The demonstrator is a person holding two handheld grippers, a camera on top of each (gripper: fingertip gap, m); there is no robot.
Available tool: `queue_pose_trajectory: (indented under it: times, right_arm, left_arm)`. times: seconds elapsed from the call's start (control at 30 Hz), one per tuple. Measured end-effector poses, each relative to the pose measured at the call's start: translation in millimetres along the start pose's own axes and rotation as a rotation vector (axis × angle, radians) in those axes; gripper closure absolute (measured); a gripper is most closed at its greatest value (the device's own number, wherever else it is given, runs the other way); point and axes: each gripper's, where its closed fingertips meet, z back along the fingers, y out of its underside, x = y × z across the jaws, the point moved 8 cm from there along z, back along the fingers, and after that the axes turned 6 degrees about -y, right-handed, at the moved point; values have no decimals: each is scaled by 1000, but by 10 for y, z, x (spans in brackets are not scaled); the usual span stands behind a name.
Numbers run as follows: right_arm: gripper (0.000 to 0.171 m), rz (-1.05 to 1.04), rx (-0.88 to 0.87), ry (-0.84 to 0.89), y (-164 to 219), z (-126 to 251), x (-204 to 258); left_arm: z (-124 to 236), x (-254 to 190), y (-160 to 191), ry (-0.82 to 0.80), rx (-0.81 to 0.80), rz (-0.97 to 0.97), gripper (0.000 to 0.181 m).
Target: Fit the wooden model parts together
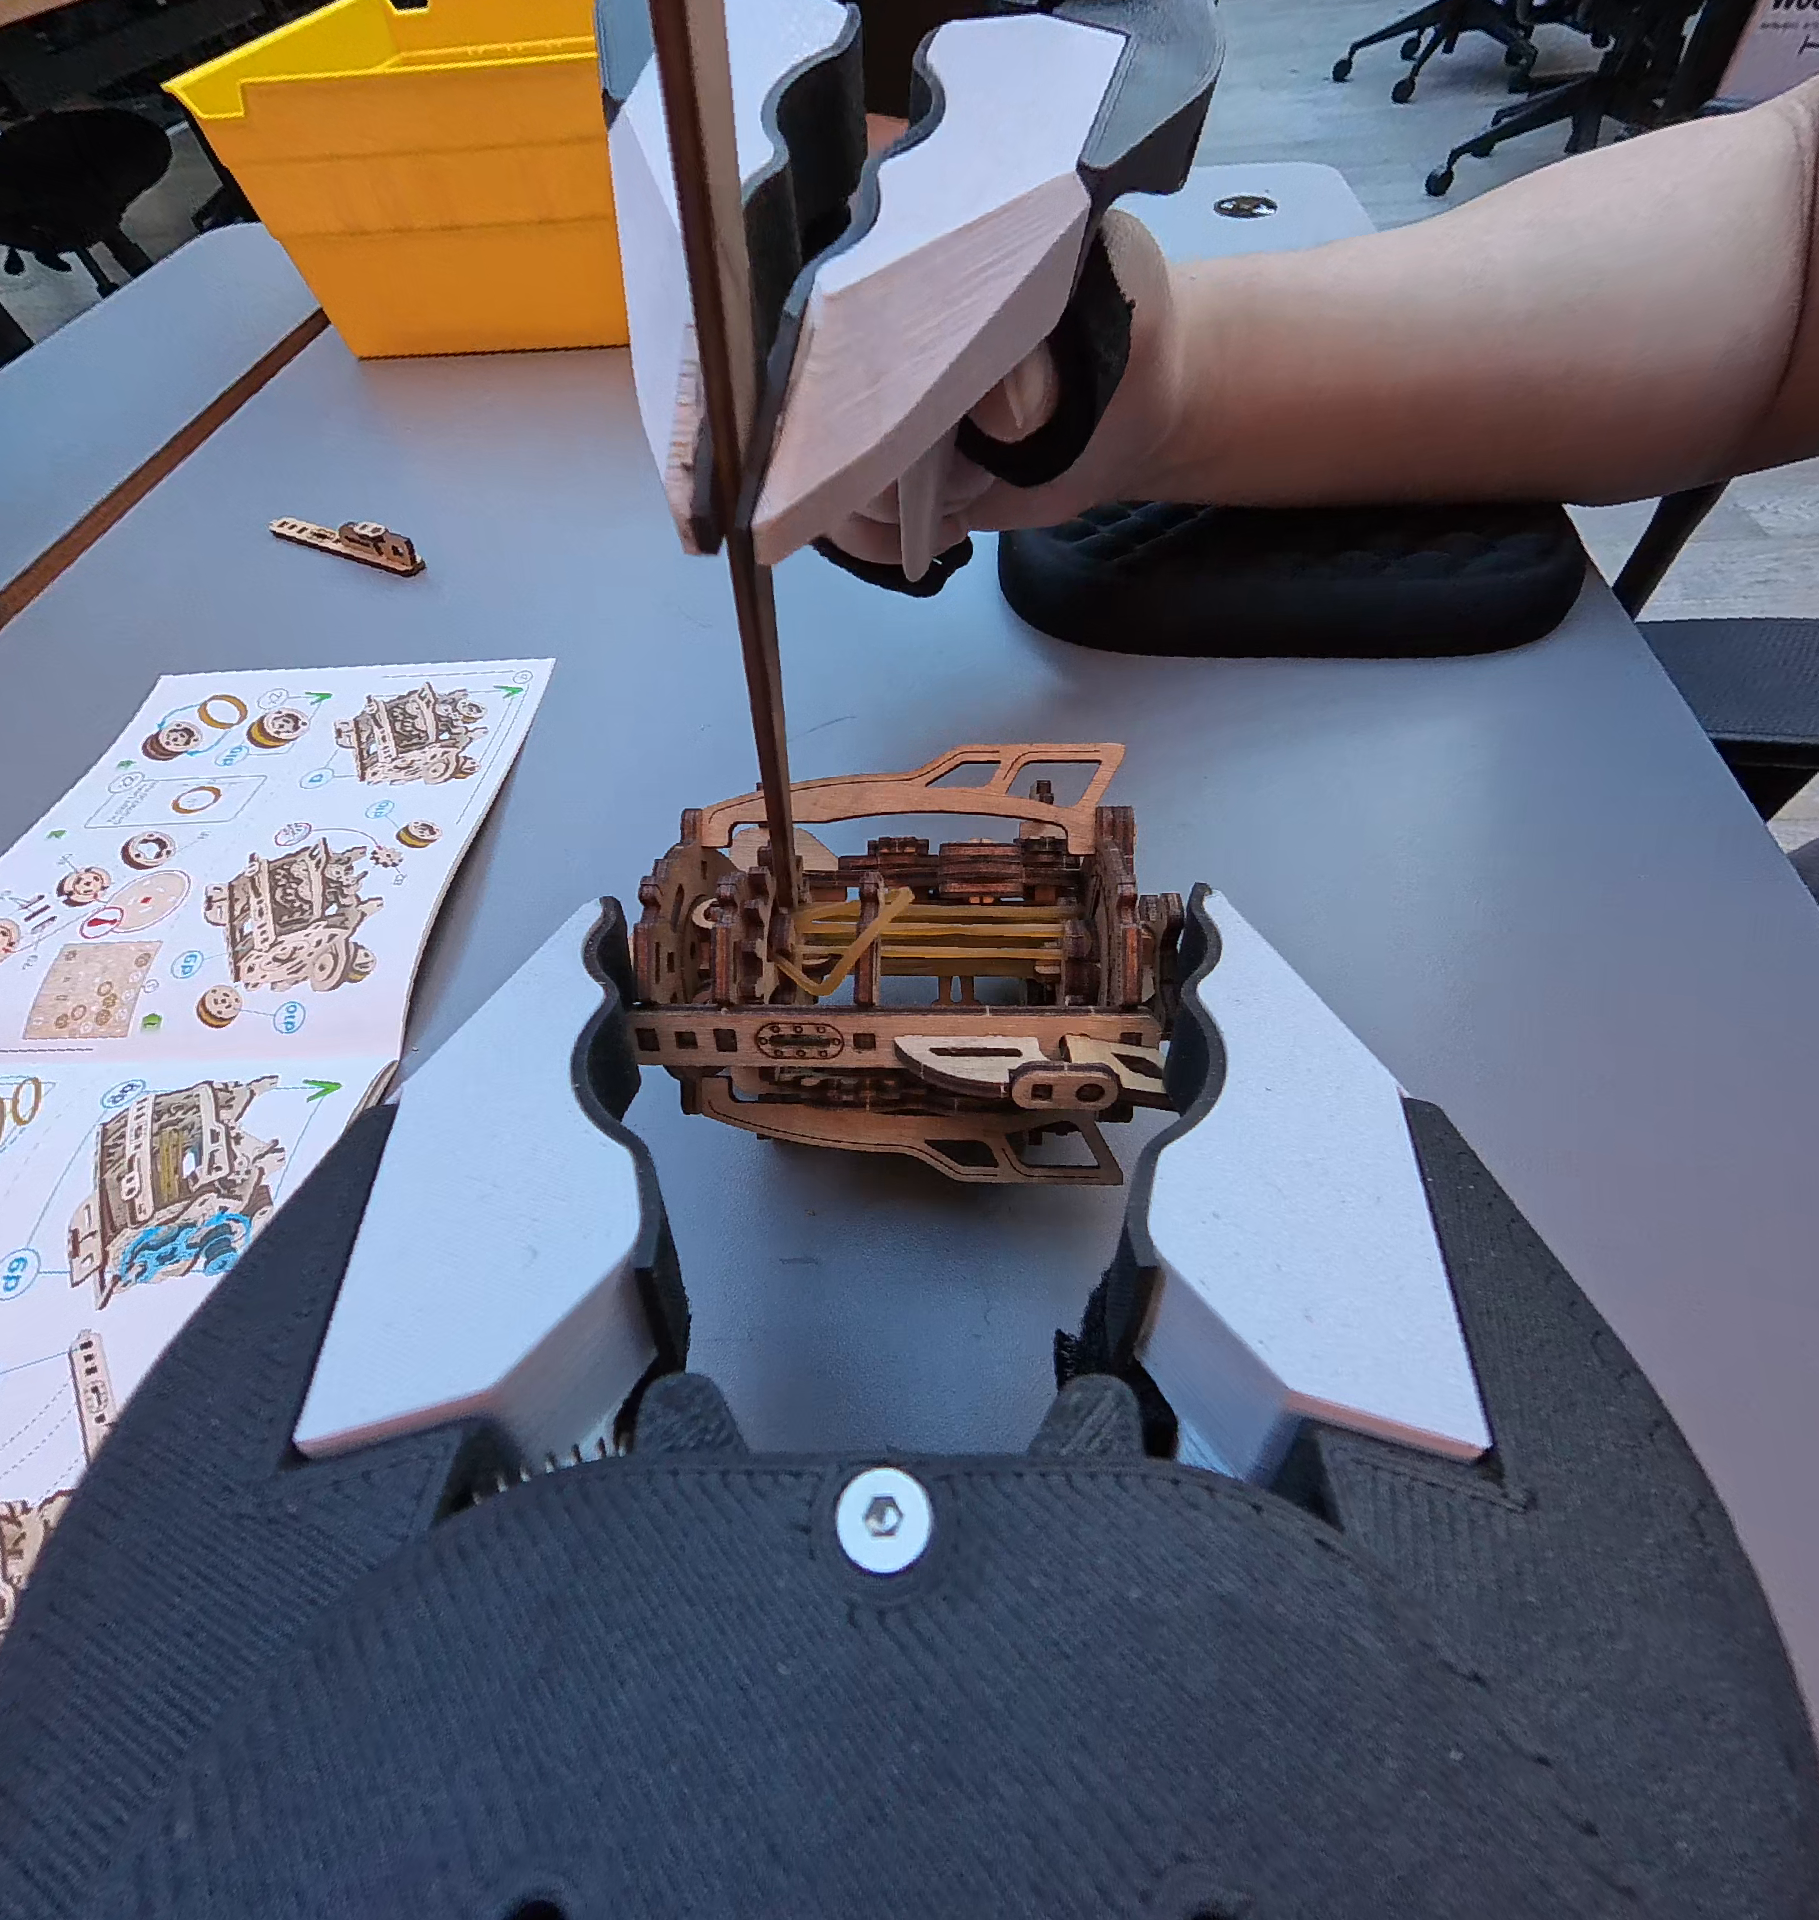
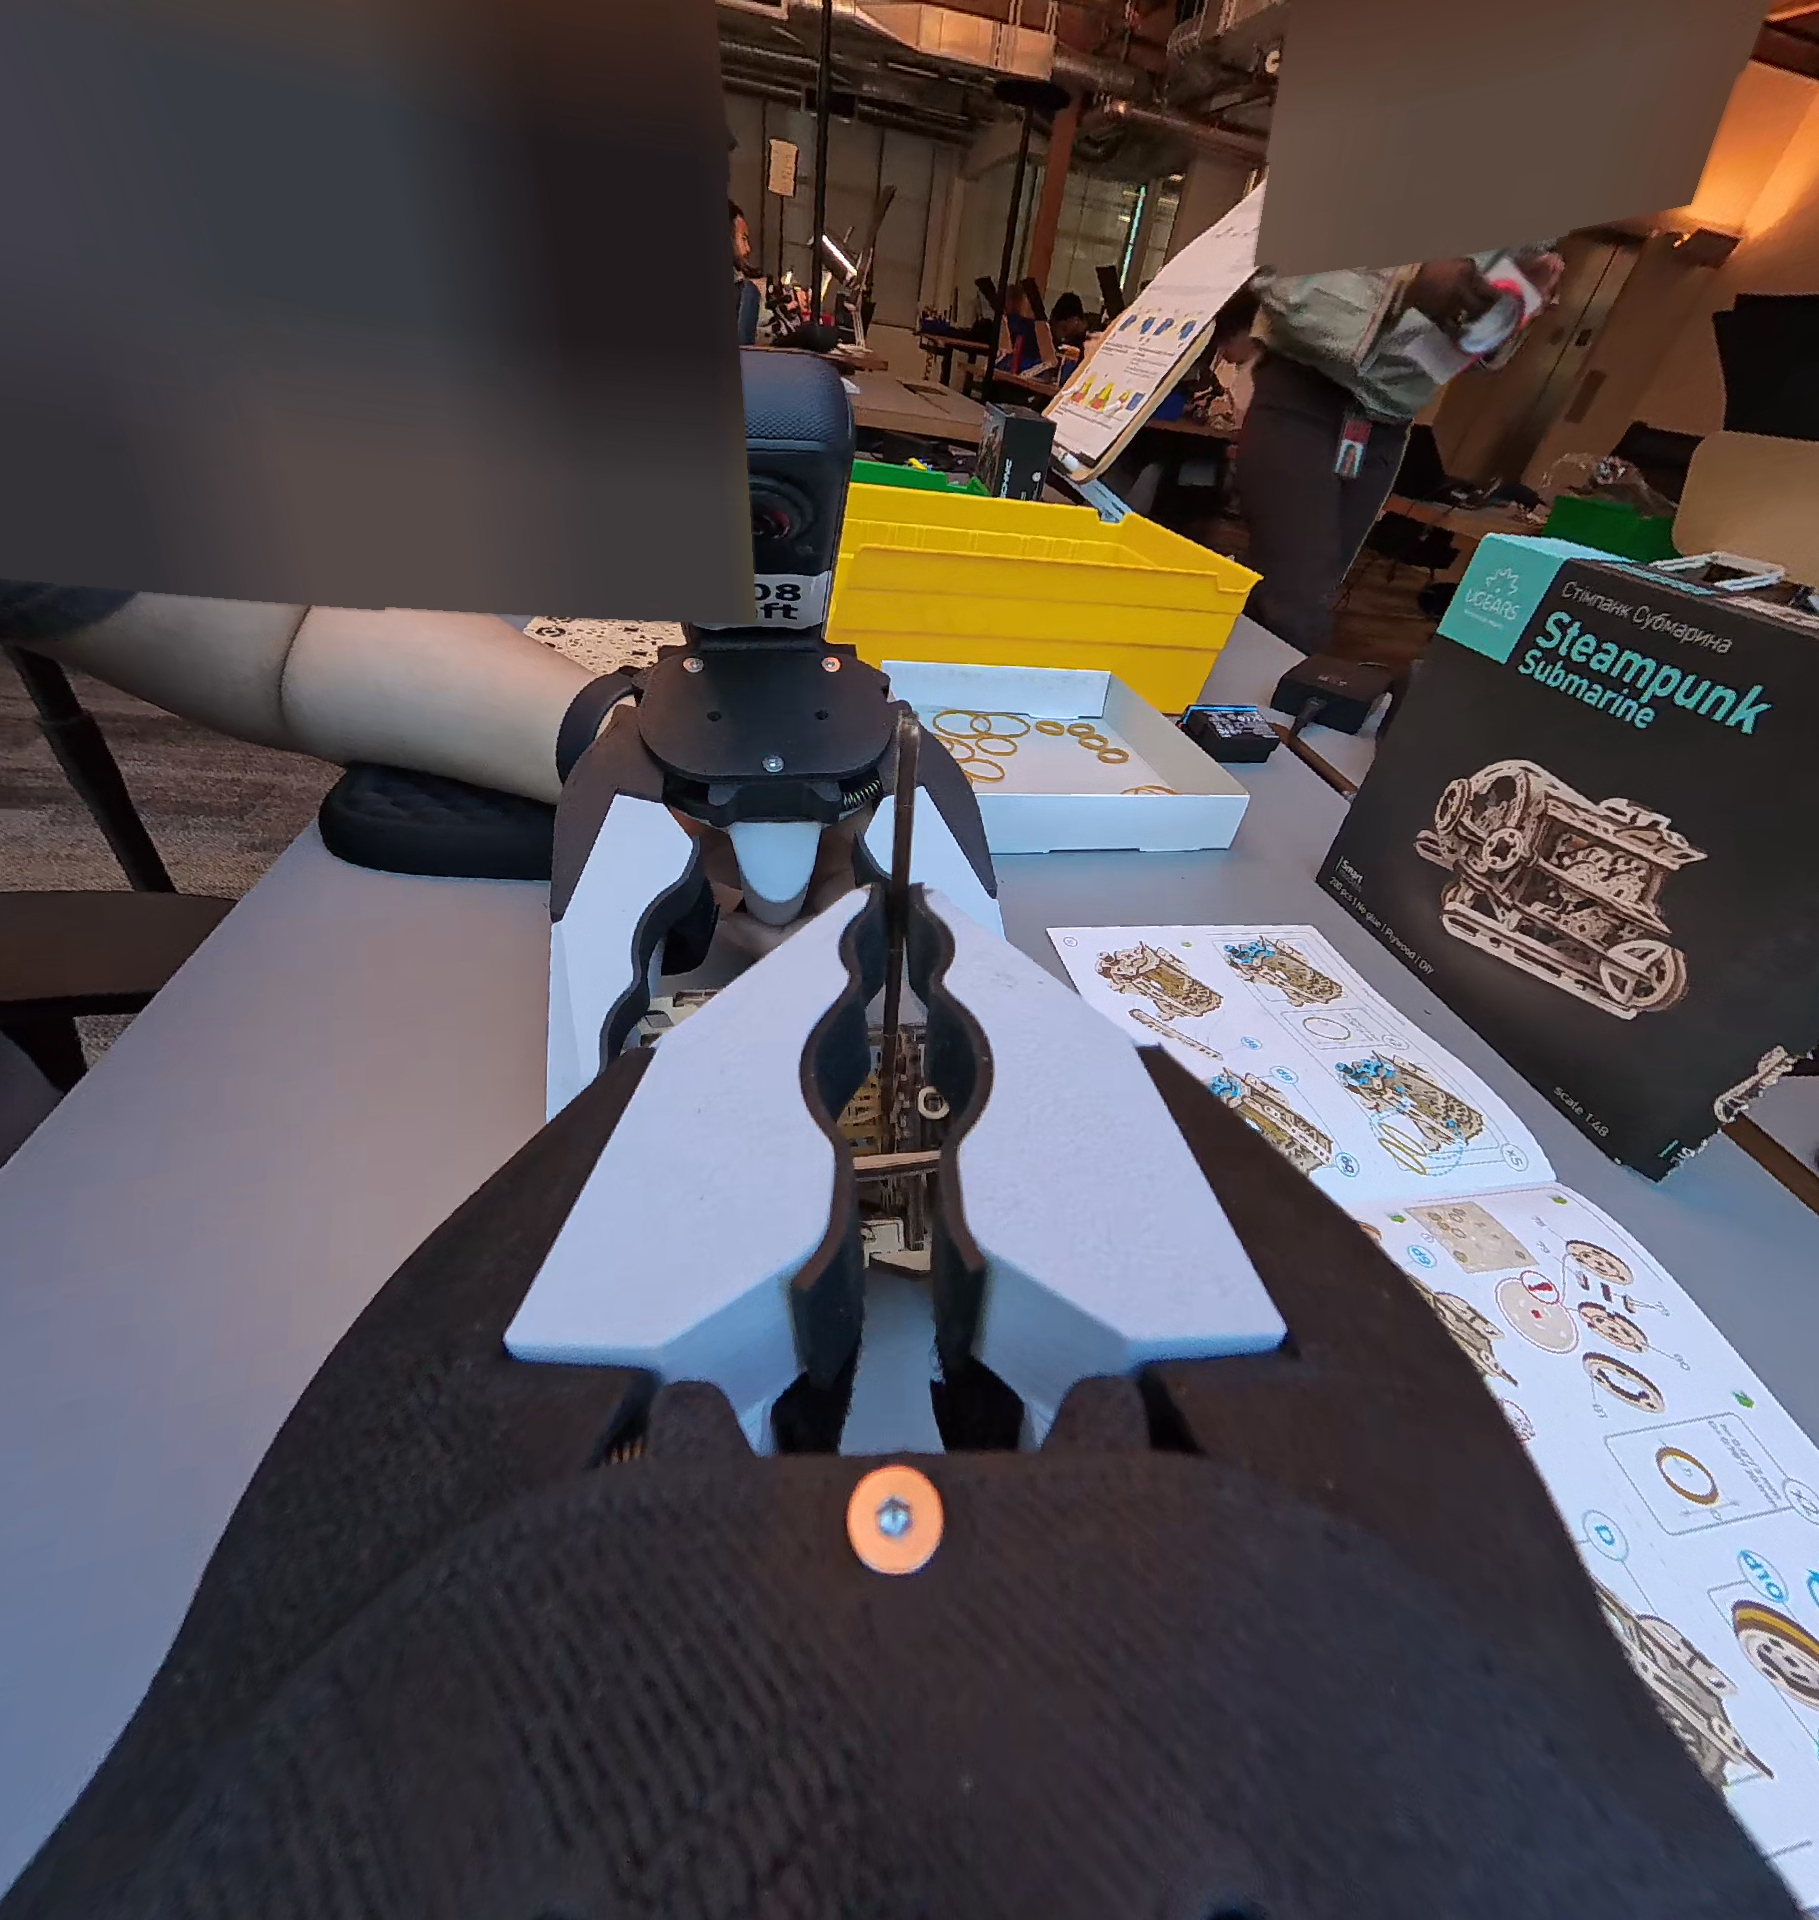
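Note:
A wooden model [image 1: 905, 997] with yellow rubber bands [image 1: 936, 925] inside stands on the grey table [image 1: 1404, 935]. My left gripper [image 1: 900, 1008] is shut on the model, one finger on each end. My right gripper [image 1: 723, 530] comes down from above, shut on a thin dark wooden stick [image 1: 749, 644]. The stick's lower end reaches into the model's left part among the rubber bands. In the right wrist view, my right gripper [image 2: 894, 904] pinches the stick [image 2: 902, 800] upright. The model [image 2: 889, 1132] shows only in the gap between its fingers, and a left gripper finger [image 2: 588, 935] shows beyond.
An instruction sheet [image 1: 209, 883] lies left of the model. A small loose wooden piece [image 1: 349, 540] and a yellow bin [image 1: 417, 187] are farther back. A black wrist pad [image 1: 1289, 571] lies under the forearm. A white tray with rubber bands [image 2: 1175, 790] and the kit box [image 2: 1611, 831] stand nearby. Spacing between my two grippers at the tips: around 8 centimeters.

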Motion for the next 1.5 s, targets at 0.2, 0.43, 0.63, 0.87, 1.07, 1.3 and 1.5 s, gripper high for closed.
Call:
queue_pose_trajectory:
  times: [0.2, 0.43, 0.63, 0.87, 1.07, 1.3, 1.5]
  right_arm:
    - [171, 34, -58, 8, -104, 28, 29]
    - [171, 45, 3, -34, -42, -133, 96]
    - [171, -76, -50, -26, -160, -8, 96]
    - [171, -22, -44, 46, -193, 8, 265]
    - [171, -74, -17, 31, -121, -16, 226]
    - [171, -66, -29, 37, -107, 25, 198]
    - [171, -47, -45, -7, -55, 4, 202]
  left_arm:
    - [-1, -1, 0, 2, 0, -1, 78]
    - [0, -1, 1, 3, -2, -1, 78]
    - [2, 0, 3, 3, -2, 0, 78]
    - [-4, -3, -2, 4, -2, -4, 78]
    - [-1, -2, 2, 4, -3, -3, 78]
    - [-3, -1, 1, 6, -3, -4, 78]
    - [-2, -2, 3, 6, -2, -4, 78]
